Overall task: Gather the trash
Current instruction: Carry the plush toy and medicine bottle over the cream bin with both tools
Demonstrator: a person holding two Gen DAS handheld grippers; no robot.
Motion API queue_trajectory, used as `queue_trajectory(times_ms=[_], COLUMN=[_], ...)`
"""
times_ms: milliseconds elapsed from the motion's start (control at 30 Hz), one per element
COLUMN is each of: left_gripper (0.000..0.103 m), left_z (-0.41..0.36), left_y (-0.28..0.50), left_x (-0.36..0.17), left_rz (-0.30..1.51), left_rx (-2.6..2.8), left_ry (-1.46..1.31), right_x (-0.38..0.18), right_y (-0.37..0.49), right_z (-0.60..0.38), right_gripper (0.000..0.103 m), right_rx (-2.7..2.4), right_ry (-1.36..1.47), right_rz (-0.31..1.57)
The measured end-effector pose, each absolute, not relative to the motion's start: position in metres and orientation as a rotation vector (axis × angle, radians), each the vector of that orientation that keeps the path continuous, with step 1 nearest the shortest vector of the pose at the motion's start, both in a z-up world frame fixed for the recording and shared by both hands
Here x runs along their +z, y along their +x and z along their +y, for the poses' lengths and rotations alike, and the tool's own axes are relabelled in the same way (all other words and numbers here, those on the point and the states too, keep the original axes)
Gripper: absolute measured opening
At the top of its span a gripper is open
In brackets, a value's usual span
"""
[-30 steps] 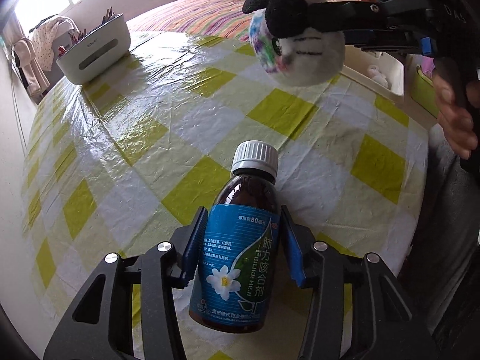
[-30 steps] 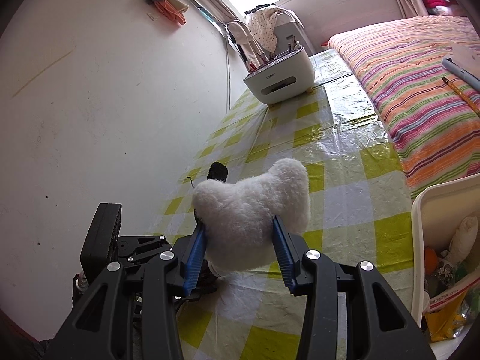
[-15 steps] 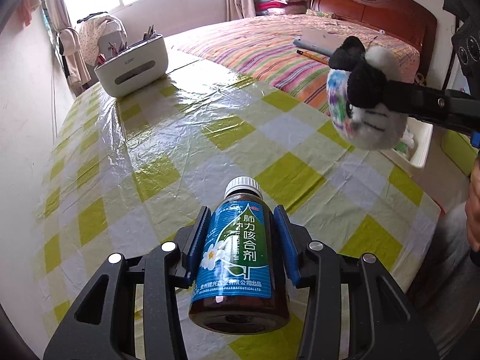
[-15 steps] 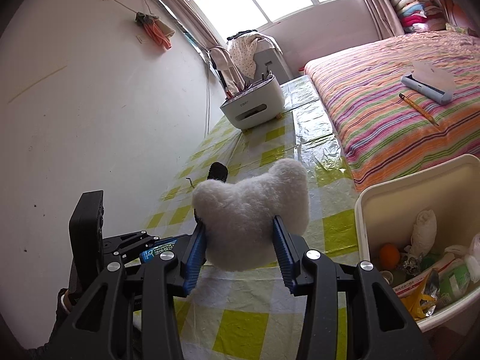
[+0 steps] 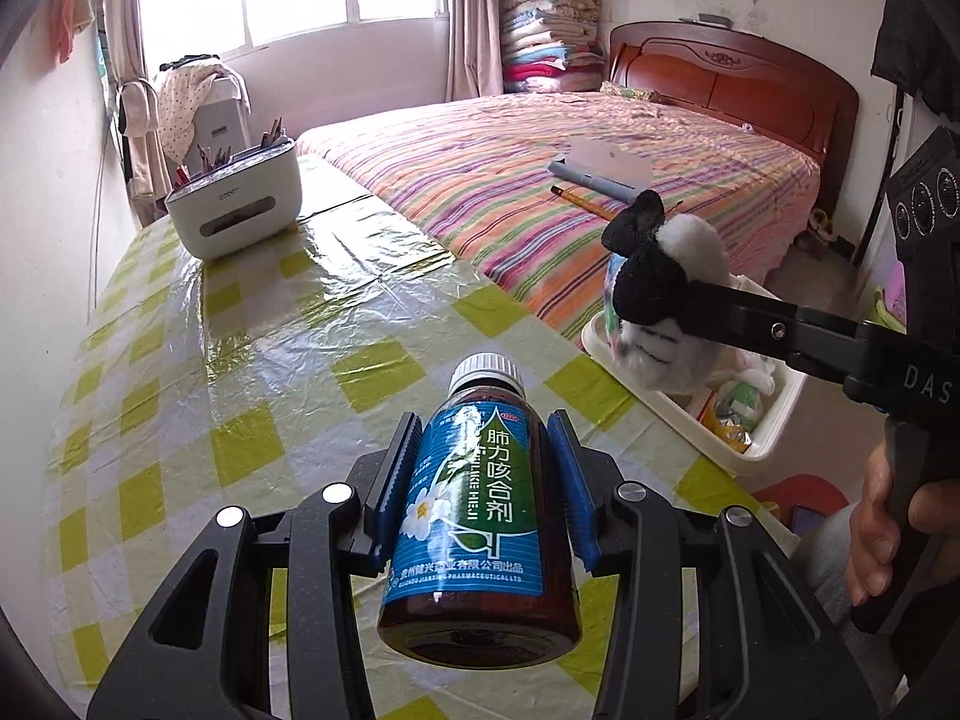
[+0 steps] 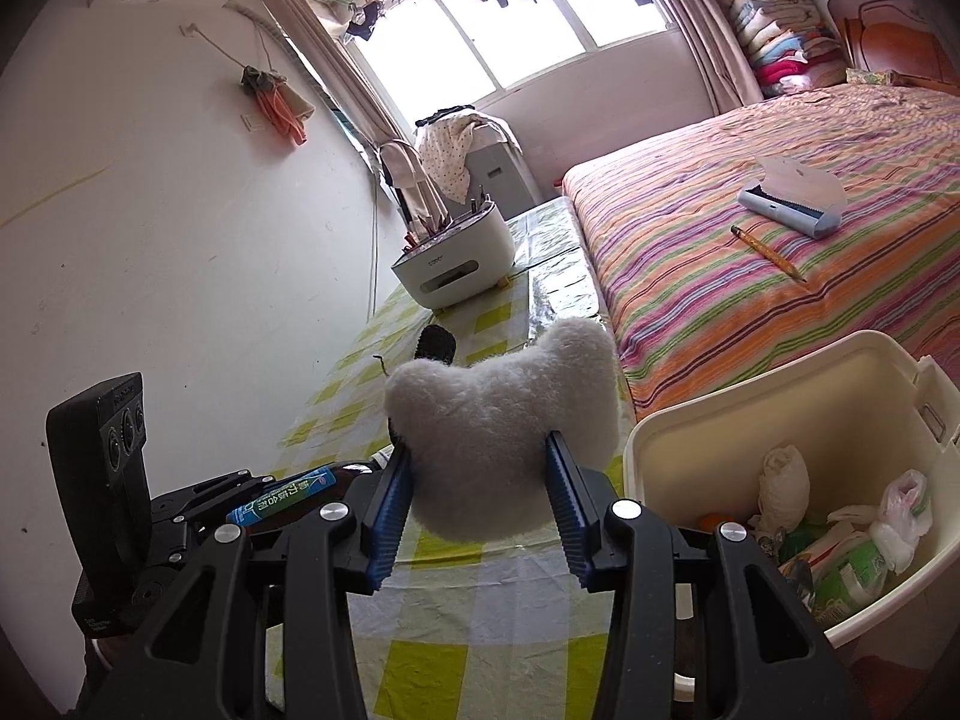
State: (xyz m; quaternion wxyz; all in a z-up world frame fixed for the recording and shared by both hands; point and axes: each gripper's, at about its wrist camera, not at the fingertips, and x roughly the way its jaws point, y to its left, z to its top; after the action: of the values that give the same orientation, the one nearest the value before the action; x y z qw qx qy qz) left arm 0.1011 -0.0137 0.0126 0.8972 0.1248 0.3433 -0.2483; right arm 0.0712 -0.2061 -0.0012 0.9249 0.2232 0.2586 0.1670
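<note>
My left gripper (image 5: 480,462) is shut on a brown medicine bottle (image 5: 477,510) with a blue label and white cap, held above the checked table (image 5: 240,372). The same bottle (image 6: 288,495) shows at the lower left of the right wrist view. My right gripper (image 6: 480,480) is shut on a white plush toy (image 6: 504,426) with black ears. In the left wrist view that toy (image 5: 660,312) hangs over the near end of the cream trash bin (image 5: 774,420). The bin (image 6: 708,414) holds wrappers, tissue and plastic bags.
A white organiser box (image 5: 237,204) with pencils stands at the table's far end. A striped bed (image 5: 570,180) runs along the table's right side, with a pencil (image 6: 768,255) and a blue lint brush (image 6: 786,210) on it. A person's hand (image 5: 882,528) grips the right handle.
Both grippers rose and swung right toward the bin, carrying the bottle and the plush toy. The bin came further into the right wrist view. The left camera tilted up, showing more room.
</note>
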Motion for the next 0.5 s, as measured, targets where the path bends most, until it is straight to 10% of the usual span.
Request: queue_trajectory(times_ms=[500], left_gripper=[0.042], left_z=[-0.030], left_y=[0.096], left_x=[0.017], left_rz=[0.686], left_rx=[-0.486], left_ry=[0.263], right_x=[-0.002], right_y=[0.064], right_z=[-0.232], right_gripper=[0.042], right_rx=[0.285], right_ry=[0.513], right_rz=[0.496])
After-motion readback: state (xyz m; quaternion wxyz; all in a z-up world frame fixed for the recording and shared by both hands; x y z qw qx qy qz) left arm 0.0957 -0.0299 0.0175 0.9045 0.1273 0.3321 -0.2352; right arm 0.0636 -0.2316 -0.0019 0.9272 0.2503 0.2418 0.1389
